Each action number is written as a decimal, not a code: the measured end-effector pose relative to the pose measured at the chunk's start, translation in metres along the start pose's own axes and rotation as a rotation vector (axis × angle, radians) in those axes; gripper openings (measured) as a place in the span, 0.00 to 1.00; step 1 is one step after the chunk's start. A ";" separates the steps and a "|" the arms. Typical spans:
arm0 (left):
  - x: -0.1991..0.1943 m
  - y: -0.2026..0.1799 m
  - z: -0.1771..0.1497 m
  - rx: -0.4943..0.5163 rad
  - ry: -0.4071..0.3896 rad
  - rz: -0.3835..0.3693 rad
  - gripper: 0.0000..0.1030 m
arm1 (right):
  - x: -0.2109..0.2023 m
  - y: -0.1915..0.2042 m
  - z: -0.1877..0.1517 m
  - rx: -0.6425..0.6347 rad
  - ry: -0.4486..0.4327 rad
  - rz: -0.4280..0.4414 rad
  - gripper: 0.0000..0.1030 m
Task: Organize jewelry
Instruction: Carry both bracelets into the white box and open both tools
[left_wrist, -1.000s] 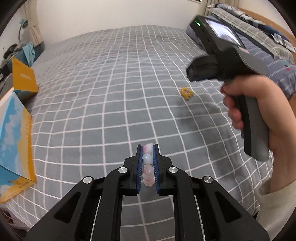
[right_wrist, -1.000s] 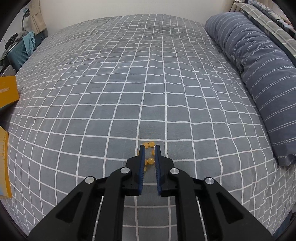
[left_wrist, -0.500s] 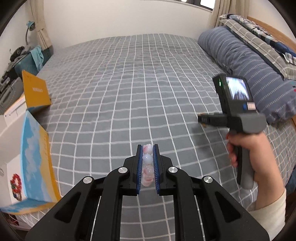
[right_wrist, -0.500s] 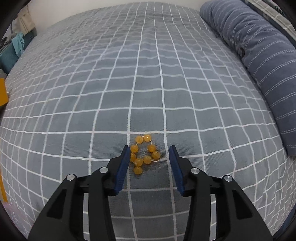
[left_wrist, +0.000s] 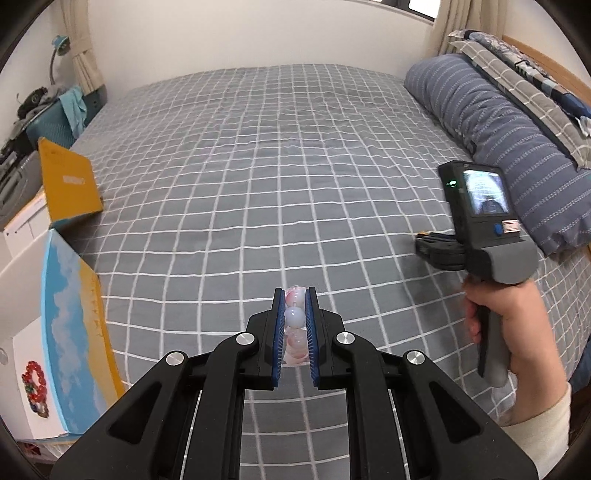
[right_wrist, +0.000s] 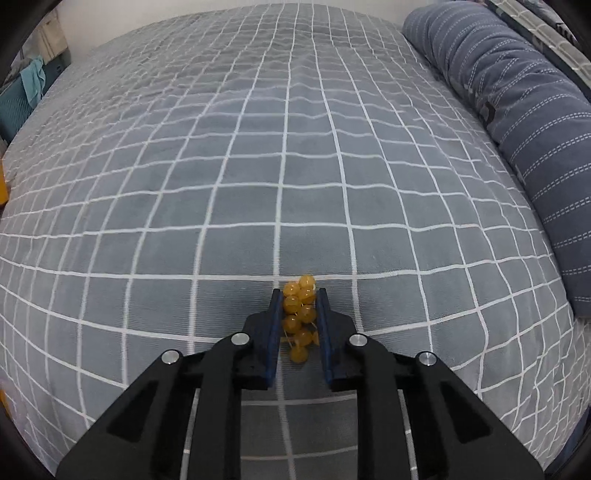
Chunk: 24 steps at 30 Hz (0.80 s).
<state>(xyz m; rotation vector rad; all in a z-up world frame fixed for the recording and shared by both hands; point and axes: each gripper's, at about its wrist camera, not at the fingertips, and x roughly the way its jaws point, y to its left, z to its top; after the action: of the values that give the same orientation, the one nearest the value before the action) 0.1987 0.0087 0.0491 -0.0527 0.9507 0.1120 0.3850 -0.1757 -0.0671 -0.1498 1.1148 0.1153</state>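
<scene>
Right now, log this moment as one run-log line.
left gripper: shut on pink bead bracelet | right gripper: closing, yellow bead bracelet bunched between fingers on bed | open box: left edge

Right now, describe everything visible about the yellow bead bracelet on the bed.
The yellow bead bracelet is a string of round, glossy amber-yellow beads on a thin pale cord, bunched into a narrow clump. It lies on the grey checked bedspread, squeezed between the blue pads of the right gripper, whose jaws are closing on it. A few beads poke out past the fingertips and one hangs nearer the camera. Its material cannot be told.
</scene>
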 end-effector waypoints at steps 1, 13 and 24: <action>0.000 0.002 0.000 0.000 -0.003 0.008 0.10 | -0.006 0.001 0.000 0.004 -0.013 -0.001 0.16; -0.013 0.019 -0.002 -0.010 -0.025 0.007 0.10 | -0.066 0.011 -0.009 -0.005 -0.109 -0.016 0.16; -0.027 0.041 0.001 -0.040 -0.045 0.032 0.10 | -0.127 0.035 -0.020 -0.041 -0.194 0.026 0.16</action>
<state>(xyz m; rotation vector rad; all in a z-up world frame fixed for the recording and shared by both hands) 0.1791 0.0477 0.0715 -0.0715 0.9047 0.1611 0.3065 -0.1471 0.0361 -0.1580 0.9218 0.1722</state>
